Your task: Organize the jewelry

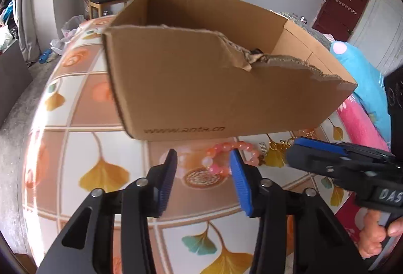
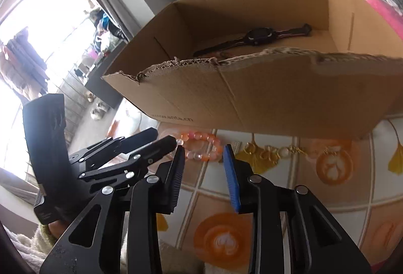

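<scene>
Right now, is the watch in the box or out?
In. The right wrist view shows the watch lying on the floor of the open box; the bead bracelet is outside, in front of it.

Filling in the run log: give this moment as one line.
left claw: open, at bead bracelet | right claw: open, same bracelet | watch: in box | gold chain: on cloth
</scene>
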Tool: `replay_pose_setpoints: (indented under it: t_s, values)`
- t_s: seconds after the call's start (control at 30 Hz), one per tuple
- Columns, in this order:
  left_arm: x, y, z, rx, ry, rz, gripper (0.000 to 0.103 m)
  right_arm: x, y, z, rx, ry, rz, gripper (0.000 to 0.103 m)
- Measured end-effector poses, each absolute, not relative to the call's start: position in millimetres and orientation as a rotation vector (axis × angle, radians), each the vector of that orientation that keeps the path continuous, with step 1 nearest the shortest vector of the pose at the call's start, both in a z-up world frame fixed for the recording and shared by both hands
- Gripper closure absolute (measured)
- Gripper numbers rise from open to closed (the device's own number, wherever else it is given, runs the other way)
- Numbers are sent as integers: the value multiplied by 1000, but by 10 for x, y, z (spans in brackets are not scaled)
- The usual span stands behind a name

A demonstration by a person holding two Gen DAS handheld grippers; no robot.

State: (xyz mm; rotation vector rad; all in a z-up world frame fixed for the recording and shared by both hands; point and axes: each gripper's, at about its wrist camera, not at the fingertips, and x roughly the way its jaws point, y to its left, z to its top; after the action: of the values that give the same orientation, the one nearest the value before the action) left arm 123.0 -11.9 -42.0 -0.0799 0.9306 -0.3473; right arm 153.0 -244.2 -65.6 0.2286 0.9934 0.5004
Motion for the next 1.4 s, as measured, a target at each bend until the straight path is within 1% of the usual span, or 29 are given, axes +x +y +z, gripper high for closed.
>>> replay_pose_setpoints:
  t_s: [0.03, 0.07, 0.13, 0.2, 0.3, 0.43, 0.87, 0.93, 1.0, 1.07, 1.1, 1.13, 1.17, 1.27, 1.33, 1.4]
  values:
    - [1249, -143, -437, -77, 938, -353, 66, 1560, -2433, -691, 215, 998, 493, 79]
    - [1276, -165, -453, -72, 946, -360, 68, 1594, -2406, -722, 203, 1006, 487, 80]
    - [1303, -205, -506, -53, 958, -362, 76, 1653, -2370, -778, 200, 1024, 489, 87]
    - [1328, -243, -547, -29, 965, -357, 82, 1652, -2360, -816, 186, 1033, 489, 92]
    - [1329, -279, -553, 11, 953, -348, 86, 1680, -2315, -849, 163, 1046, 482, 95]
    - [1307, -263, -560, 33, 947, -352, 89, 1701, -2248, -878, 148, 1069, 492, 98]
    - [1118, 167, -552, 82, 956, -271, 90, 1575, -1860, -894, 127, 1118, 650, 98]
    - [1100, 227, -548, 73, 955, -261, 88, 1554, -1830, -888, 126, 1117, 663, 97]
    - [1087, 257, -531, 65, 957, -253, 88, 1544, -1915, -840, 134, 1101, 648, 93]
    - [1048, 281, -474, 48, 938, -257, 86, 1516, -2085, -760, 153, 1071, 622, 84]
    - [1027, 279, -437, 40, 925, -264, 84, 1499, -2192, -713, 159, 1057, 597, 75]
    - [1007, 276, -400, 31, 909, -275, 81, 1499, -2279, -681, 164, 1049, 576, 69]
    - [1005, 254, -376, 24, 899, -284, 80, 1463, -2404, -646, 168, 1042, 549, 67]
    - [965, 181, -298, -4, 860, -346, 70, 1323, -2699, -630, 160, 1048, 467, 64]
    - [968, 94, -295, -10, 858, -383, 60, 1211, -2854, -638, 141, 1052, 394, 57]
    - [981, -16, -316, 0, 872, -411, 56, 1127, -2954, -643, 116, 1054, 332, 53]
